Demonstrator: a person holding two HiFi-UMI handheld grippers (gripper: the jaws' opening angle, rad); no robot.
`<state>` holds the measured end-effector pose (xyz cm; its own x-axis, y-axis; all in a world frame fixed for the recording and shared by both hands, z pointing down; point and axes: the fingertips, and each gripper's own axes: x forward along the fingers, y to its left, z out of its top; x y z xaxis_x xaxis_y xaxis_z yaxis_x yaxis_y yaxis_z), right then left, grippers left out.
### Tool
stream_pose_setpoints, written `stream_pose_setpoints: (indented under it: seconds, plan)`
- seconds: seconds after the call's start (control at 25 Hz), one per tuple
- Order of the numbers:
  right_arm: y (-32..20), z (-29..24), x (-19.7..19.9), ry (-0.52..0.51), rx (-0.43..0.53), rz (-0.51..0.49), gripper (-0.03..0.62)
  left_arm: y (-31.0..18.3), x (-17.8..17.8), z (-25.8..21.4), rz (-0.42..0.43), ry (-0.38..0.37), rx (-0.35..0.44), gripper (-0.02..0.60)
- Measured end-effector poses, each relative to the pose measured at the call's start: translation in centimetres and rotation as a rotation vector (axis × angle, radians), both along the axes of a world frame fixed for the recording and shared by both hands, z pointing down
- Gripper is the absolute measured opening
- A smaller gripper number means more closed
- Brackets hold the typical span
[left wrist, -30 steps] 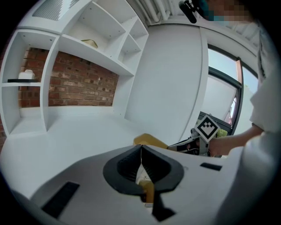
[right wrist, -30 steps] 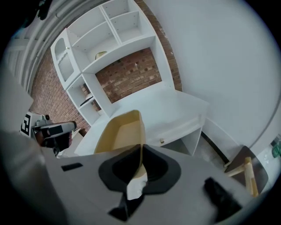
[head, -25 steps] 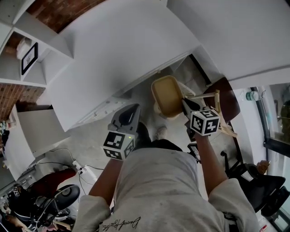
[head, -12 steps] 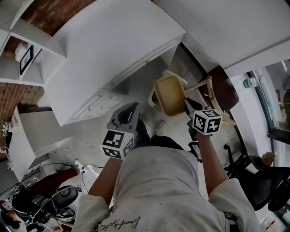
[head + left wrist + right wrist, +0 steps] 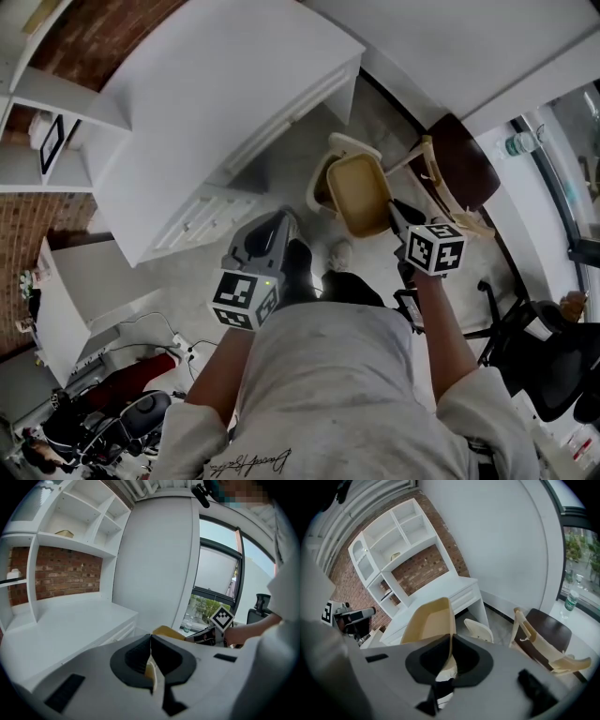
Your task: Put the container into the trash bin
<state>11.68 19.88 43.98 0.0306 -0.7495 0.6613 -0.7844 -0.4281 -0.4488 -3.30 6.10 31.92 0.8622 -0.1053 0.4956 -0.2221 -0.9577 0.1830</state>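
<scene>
A tan plastic container (image 5: 358, 192) hangs tilted above the floor, and my right gripper (image 5: 396, 216) is shut on its near rim. In the right gripper view the container (image 5: 429, 618) rises just left of the shut jaws (image 5: 451, 641). A cream trash bin (image 5: 322, 185) with a swing lid stands on the floor under the container's far-left side; it also shows as the bin (image 5: 478, 630) just past the jaws. My left gripper (image 5: 279, 225) is shut and holds nothing, about a hand's width left of the container. From the left gripper (image 5: 151, 649) the container (image 5: 165, 632) shows beyond the jaws.
A white desk (image 5: 216, 103) with drawers runs along the left of the bin. A wooden chair with a dark seat (image 5: 461, 176) stands right of it. A bottle (image 5: 518, 142) sits on the window ledge, a black office chair (image 5: 553, 370) at the lower right. Cables and gear lie at the lower left.
The right gripper has carried the container a little further along, and more of the bin's lid now shows from under it. The left gripper stays shut and roughly in place.
</scene>
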Motion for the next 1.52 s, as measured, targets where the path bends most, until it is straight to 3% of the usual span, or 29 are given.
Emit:
stream_pose_setpoints:
  seconds: [0.72,1.52]
  plan:
    - [1.1,1.5,-1.0,-0.04,-0.059,0.162,0.038,-2.0,4.6,1.1,0.212,0.006,-0.039,0.017]
    - [-0.6,8.1,-2.5,-0.096,-0.144,0.202,0.038,-3.4,5.3,9.1,0.31,-0.069,-0.086,0.017]
